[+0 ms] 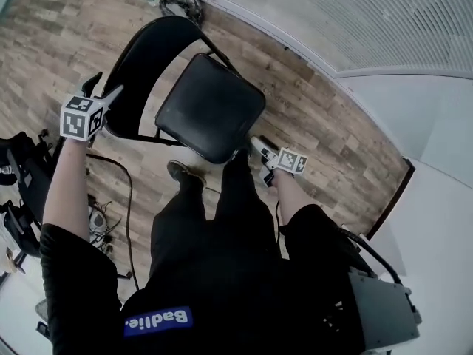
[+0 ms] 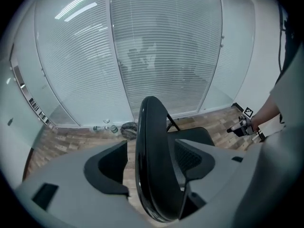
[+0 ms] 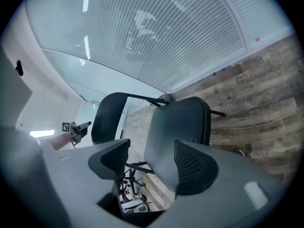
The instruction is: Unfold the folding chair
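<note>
Our left gripper [image 1: 106, 89] and right gripper [image 1: 263, 152] gape wide. The black padded folding chair [image 1: 211, 106]'s backrest [image 2: 154, 165], between the left jaws, could snag and tip it.

The folding chair [image 1: 211, 106] is occupying the middle of the wooden floor [image 1: 66, 35]. Its backrest [image 2: 154, 165] is standing between the spread jaws of the left gripper [image 1: 103, 89], leaving a gap at the left jaw. The seat [image 3: 178, 137] is blocking the path just ahead of the right gripper [image 1: 259, 154]. Cables [image 1: 127, 198] and dark equipment [image 1: 22, 176] are crowding the left side. The glass wall [image 1: 355, 21] is closing off the far side. Bare floor is lying open left of the backrest and right of the seat.
</note>
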